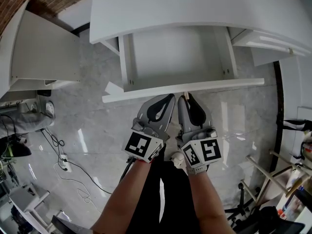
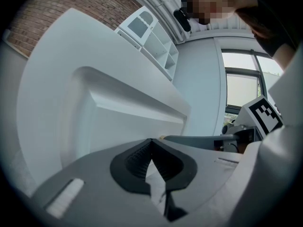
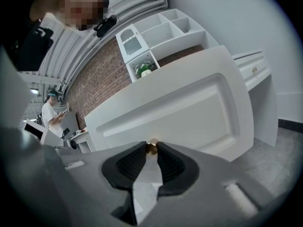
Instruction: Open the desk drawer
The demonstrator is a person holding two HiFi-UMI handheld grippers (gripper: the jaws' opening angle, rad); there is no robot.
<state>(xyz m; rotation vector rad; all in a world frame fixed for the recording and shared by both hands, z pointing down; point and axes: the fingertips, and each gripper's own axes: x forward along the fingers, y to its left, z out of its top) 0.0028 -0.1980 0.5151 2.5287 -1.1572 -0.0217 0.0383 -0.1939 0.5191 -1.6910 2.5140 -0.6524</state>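
Currently the white flat-bottomed desk drawer (image 1: 173, 52) sits pulled out from under the smooth white desk (image 1: 195, 9), upper centre of the head view. Inside it is plain matte board with thin side walls. Its long white front panel (image 1: 219, 84) shows edge-on there.

The right tongs (image 1: 187, 99), grey plastic with black ribbed pads, pinch the small round brass knob (image 1: 185, 95) at the panel's middle. The left tongs (image 1: 169, 100) are just beside them at the panel, pressed together with nothing between.

Both tools are turned on edge, side by side, roughly level. Bare forearms come up from the bottom of the frame, the left (image 1: 129, 194) and the right (image 1: 209, 204). Below them is the glossy grey marble-look floor (image 1: 97, 130).

Only the head view shows the drawer's inside. The right gripper view shows the knob (image 3: 151, 147) caught between the pad tips. It also shows the panel face (image 3: 189, 108) with a recessed rectangular frame, a white cubby shelf unit (image 3: 156, 37) and a red brick wall (image 3: 99, 84). The left gripper view shows the pads meeting at their tips (image 2: 151, 142), the right tool's black-and-white marker cube (image 2: 262, 116) at right, and a window (image 2: 241, 89).
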